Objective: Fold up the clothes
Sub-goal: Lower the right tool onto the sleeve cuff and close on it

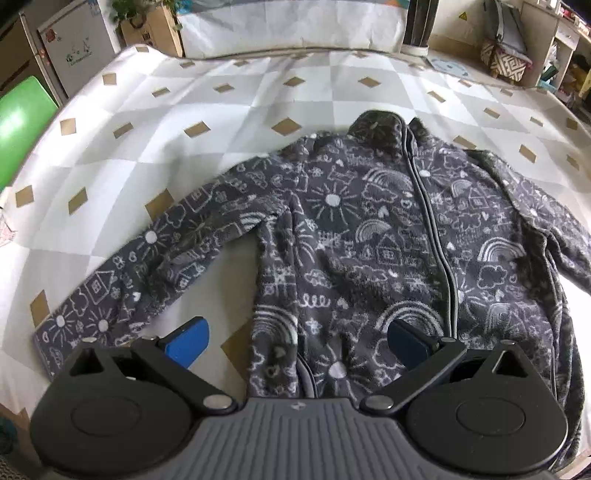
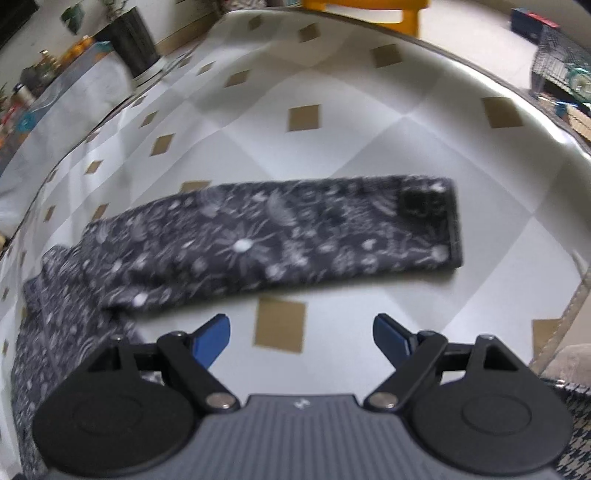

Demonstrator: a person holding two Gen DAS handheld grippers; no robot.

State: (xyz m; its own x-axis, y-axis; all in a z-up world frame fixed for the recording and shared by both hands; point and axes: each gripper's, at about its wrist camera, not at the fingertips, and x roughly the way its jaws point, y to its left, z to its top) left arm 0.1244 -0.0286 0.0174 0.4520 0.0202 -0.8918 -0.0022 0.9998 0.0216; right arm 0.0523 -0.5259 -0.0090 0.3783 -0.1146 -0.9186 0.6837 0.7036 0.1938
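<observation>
While the jacket [image 1: 369, 236] lies flat, both grippers [image 1: 295, 343] [image 2: 301, 339] gape empty.

Table cover [image 1: 229, 110]: white and pale grey checks with small tan diamonds, creased in places. Beyond far edge, left wrist view: white fridge [image 1: 74, 51] with stickers, cardboard box [image 1: 151, 27] under a leafy plant [image 1: 129, 9], green chair [image 1: 22, 122] at left, patterned bag [image 1: 504, 62] at right. Right wrist view: yellow stool [image 2: 369, 9] past far edge, dark ribbed pot [image 2: 135, 37] at left, wire basket [image 2: 561, 55] at right.
</observation>
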